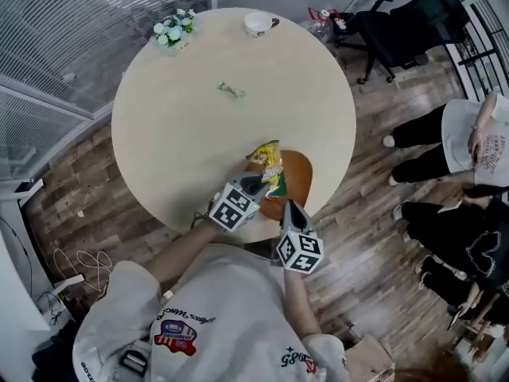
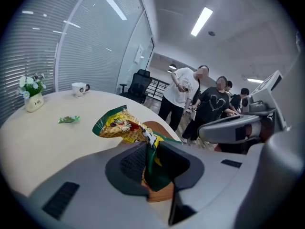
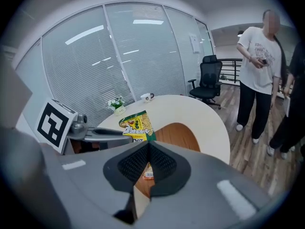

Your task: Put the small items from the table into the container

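Yellow-green snack packet (image 1: pixel 269 165) above brown container (image 1: pixel 301 180); green candy (image 1: pixel 231 91) on table (image 1: pixel 159 134).

A small pot of white flowers (image 1: pixel 174 30) stands at the far left, with a white cup (image 1: pixel 258 24) to its right. A black office chair (image 1: pixel 406 26) stands far right on the wooden floor (image 1: pixel 374 237). People (image 1: pixel 469 138) stand at the right, and cables (image 1: pixel 79 265) lie near left.

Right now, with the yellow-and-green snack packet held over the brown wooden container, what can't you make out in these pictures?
- Inside of the brown wooden container: in the head view, the yellow-and-green snack packet and the left gripper cover much of it.
- A small orange item in it: in the right gripper view, the right gripper's shut jaws hide most of it.
- The small green wrapper on the round beige table: too small to identify.
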Available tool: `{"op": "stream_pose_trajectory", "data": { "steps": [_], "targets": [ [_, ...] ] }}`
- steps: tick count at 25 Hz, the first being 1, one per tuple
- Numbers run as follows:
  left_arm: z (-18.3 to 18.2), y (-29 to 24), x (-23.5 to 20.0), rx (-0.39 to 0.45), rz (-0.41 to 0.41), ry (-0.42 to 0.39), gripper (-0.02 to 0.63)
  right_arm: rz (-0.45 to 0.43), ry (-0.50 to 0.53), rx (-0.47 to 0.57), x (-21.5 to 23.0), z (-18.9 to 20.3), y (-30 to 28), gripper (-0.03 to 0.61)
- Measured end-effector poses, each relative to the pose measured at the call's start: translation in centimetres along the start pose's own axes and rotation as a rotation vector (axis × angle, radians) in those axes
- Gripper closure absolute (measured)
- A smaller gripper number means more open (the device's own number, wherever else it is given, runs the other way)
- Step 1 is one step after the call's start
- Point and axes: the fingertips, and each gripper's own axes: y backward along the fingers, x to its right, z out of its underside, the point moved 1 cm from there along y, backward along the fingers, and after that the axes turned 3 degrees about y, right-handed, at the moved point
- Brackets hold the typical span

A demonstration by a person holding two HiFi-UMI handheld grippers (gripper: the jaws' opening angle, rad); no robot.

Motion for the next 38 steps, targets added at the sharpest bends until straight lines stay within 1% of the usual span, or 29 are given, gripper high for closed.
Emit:
{"op": "stream_pose_trajectory", "data": {
  "steps": [2, 5, 6, 7, 10, 12, 13, 14, 15, 16, 18, 22, 24, 27, 32, 35, 38],
  "targets": [
    [0.5, -0.9, 0.8, -0.016, 0.009, -0.013, 0.534, 0.008, -0.013, 0.003, 0.5, 0.1, 0.3, 0.577],
    [1.2, -1.6, 1.6, -0.04, 0.02, -0.056, 0.534, 0.008, -0.02, 0.006, 0.7, 0.0, 0.6, 0.577],
    [1.4, -1.7, 1.8, -0.049, 0.028, -0.052, 0.518, 0.007, -0.02, 0.008, 0.8, 0.0, 0.7, 0.577],
    [1.5, -1.5, 1.9, -0.05, 0.032, -0.042, 0.515, 0.005, -0.02, 0.009, 0.9, -0.1, 0.7, 0.577],
    [1.0, -0.1, 0.8, -0.002, 0.008, 0.001, 0.515, -0.005, -0.013, 0.007, 0.6, -0.4, 0.5, 0.577],
    [0.2, 1.7, -0.9, 0.063, -0.032, 0.046, 0.515, -0.019, -0.003, 0.004, 0.1, -0.4, 0.3, 0.577],
    [-0.2, 2.7, -2.0, 0.097, -0.068, 0.056, 0.515, -0.027, 0.002, 0.002, -0.3, -0.4, 0.1, 0.577],
    [-0.6, 3.8, -3.3, 0.126, -0.113, 0.057, 0.523, -0.036, 0.008, 0.0, -0.7, -0.4, -0.1, 0.577],
    [-0.8, 4.8, -4.7, 0.147, -0.156, 0.056, 0.554, -0.045, 0.015, -0.003, -1.1, -0.5, -0.3, 0.577],
    [-0.9, 5.7, -6.0, 0.162, -0.191, 0.059, 0.581, -0.054, 0.023, -0.006, -1.6, -0.6, -0.5, 0.577],
    [-1.1, 7.3, -8.4, 0.18, -0.245, 0.077, 0.601, -0.074, 0.038, -0.011, -2.7, -0.9, -1.2, 0.577],
    [-1.1, 10.0, -12.4, 0.218, -0.333, 0.12, 0.607, -0.11, 0.069, -0.017, -5.0, -1.4, -2.4, 0.577],
    [-1.1, 11.0, -13.9, 0.23, -0.357, 0.132, 0.607, -0.123, 0.082, -0.02, -6.0, -1.5, -2.9, 0.577],
    [-1.2, 12.0, -15.4, 0.235, -0.367, 0.141, 0.607, -0.141, 0.099, -0.027, -7.5, -1.7, -3.8, 0.577],
    [-1.2, 13.0, -16.8, 0.235, -0.365, 0.137, 0.607, -0.165, 0.122, -0.027, -10.1, -2.6, -5.6, 0.577],
    [-1.0, 13.4, -17.3, 0.233, -0.353, 0.141, 0.609, -0.169, 0.125, -0.022, -11.2, -3.0, -6.7, 0.577],
    [-0.8, 13.5, -17.9, 0.236, -0.324, 0.117, 0.609, -0.162, 0.12, -0.014, -11.9, -3.4, -7.7, 0.577]
  ]
}}
